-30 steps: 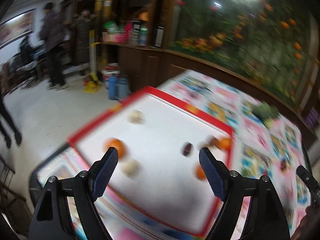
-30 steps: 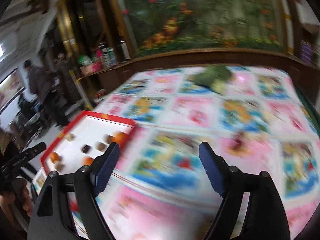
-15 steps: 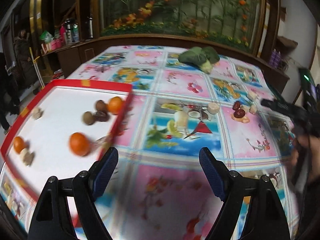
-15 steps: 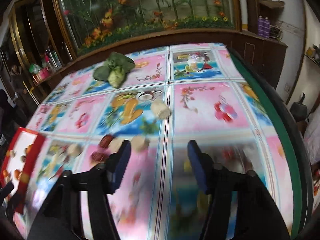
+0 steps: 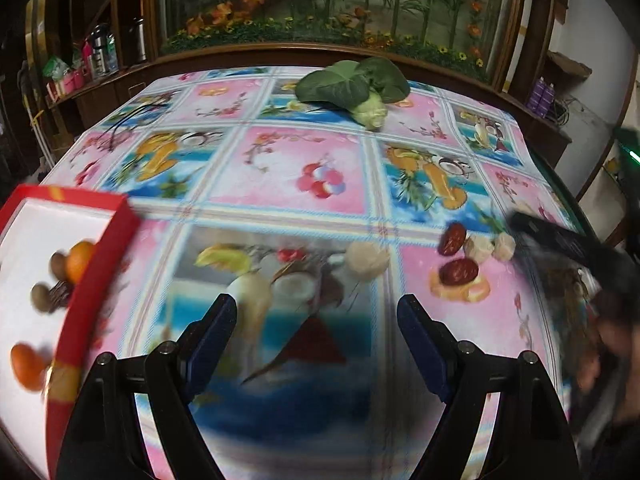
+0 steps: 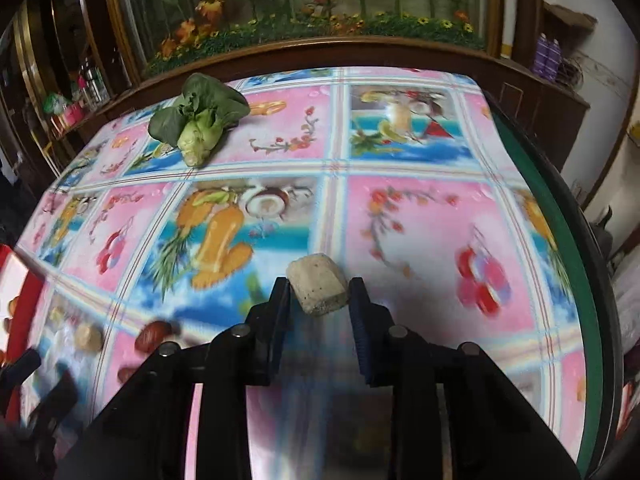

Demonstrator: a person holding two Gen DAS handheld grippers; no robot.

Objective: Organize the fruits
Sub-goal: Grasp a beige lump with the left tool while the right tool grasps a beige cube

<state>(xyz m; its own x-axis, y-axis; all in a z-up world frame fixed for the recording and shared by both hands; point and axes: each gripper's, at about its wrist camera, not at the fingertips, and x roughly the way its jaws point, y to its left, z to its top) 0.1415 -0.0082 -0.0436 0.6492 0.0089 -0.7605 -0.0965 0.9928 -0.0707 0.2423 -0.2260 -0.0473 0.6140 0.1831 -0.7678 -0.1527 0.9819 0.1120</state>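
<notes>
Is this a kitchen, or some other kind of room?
Probably a dining or living room in a home, not a kitchen: a table with a fruit-print tablecloth, a big glass planted display in a wooden cabinet behind it, and bottles on a side shelf.

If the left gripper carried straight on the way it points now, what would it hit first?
Probably only the printed tablecloth: the open left gripper has nothing between its fingers. The nearest real item, a pale round piece, lies slightly ahead and right of centre, though blur and fisheye leave depth uncertain.
</notes>
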